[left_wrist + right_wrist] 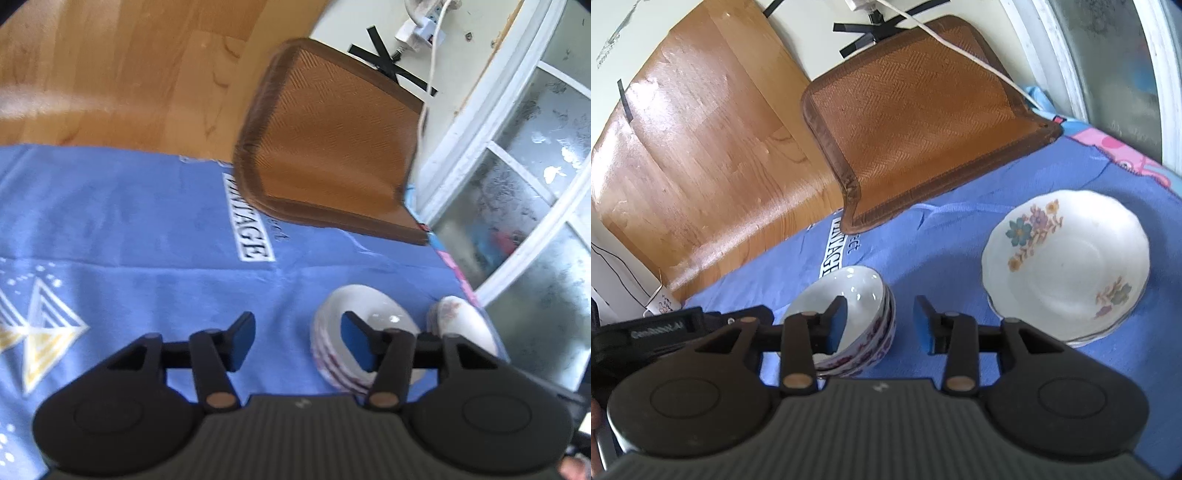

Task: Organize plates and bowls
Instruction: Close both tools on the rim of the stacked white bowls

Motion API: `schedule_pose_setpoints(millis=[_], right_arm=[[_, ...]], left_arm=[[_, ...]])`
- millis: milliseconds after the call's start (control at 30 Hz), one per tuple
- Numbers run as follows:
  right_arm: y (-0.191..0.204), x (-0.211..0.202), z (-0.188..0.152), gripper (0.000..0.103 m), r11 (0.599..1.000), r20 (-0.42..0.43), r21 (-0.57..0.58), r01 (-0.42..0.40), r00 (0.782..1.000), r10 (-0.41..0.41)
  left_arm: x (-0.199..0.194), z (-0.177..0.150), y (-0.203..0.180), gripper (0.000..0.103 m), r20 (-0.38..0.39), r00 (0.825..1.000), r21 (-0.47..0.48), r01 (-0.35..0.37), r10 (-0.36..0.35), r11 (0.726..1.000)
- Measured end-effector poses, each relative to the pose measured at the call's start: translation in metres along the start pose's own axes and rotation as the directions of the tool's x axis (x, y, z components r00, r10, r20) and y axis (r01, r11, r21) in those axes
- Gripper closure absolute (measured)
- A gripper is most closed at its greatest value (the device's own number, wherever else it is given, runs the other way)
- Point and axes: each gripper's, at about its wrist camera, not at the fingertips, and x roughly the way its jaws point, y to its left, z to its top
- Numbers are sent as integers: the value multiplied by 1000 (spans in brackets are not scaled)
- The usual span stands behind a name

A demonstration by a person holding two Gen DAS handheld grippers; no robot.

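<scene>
A white label (249, 218) on the blue cloth (129, 229) read "VINTAGE" (smaller script beside it was illegible); the left hand-held gripper (661, 330) bore a blurred brand mark.

The left black plastic two-finger gripper (299, 338), at the bottom of its frame, has a ribbed dark grey body flanked by two rounded black housings with circular recesses, copper-coloured pivot pins on the linkage arms and blue rectangular pads (355, 342) on the fingers. The right black plastic two-finger gripper (881, 323) looks the same, with a small pale mark on its ribbed top.
</scene>
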Motion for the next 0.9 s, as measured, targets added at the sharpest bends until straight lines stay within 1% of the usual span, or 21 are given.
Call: schedule_pose_setpoints(millis=[167, 267, 367, 467, 567, 667, 833, 900], right_arm=[[-4, 5, 2, 59, 1000, -28, 26, -12, 1000, 12], [-8, 11, 7, 57, 998, -72, 50, -37, 997, 40], [-15, 21, 15, 57, 994, -141, 80, -71, 987, 82], [-20, 30, 20, 57, 989, -200, 122, -85, 974, 108], [-24, 36, 22, 57, 983, -233, 156, -92, 964, 127], [-25, 40, 22, 57, 979, -252, 179, -96, 957, 140], [-24, 46, 20, 58, 976, -270, 195, -100, 951, 152], [-25, 49, 20, 62, 977, -277, 187, -103, 949, 153]], left_arm=[[17, 0, -8, 43, -51, 998, -5, 28, -28, 1000], [27, 0, -7, 41, -85, 995, -27, 43, -45, 999], [35, 0, -3, 41, -113, 992, -51, 54, -60, 997], [43, 1, 5, 41, -141, 986, -103, 78, -92, 992], [51, 0, 11, 42, -166, 978, -151, 98, -123, 984], [55, -3, 12, 42, -170, 977, -160, 105, -132, 981], [55, -5, 13, 50, -158, 978, -163, 107, -133, 981], [55, -6, 15, 61, -158, 978, -177, 106, -135, 978]])
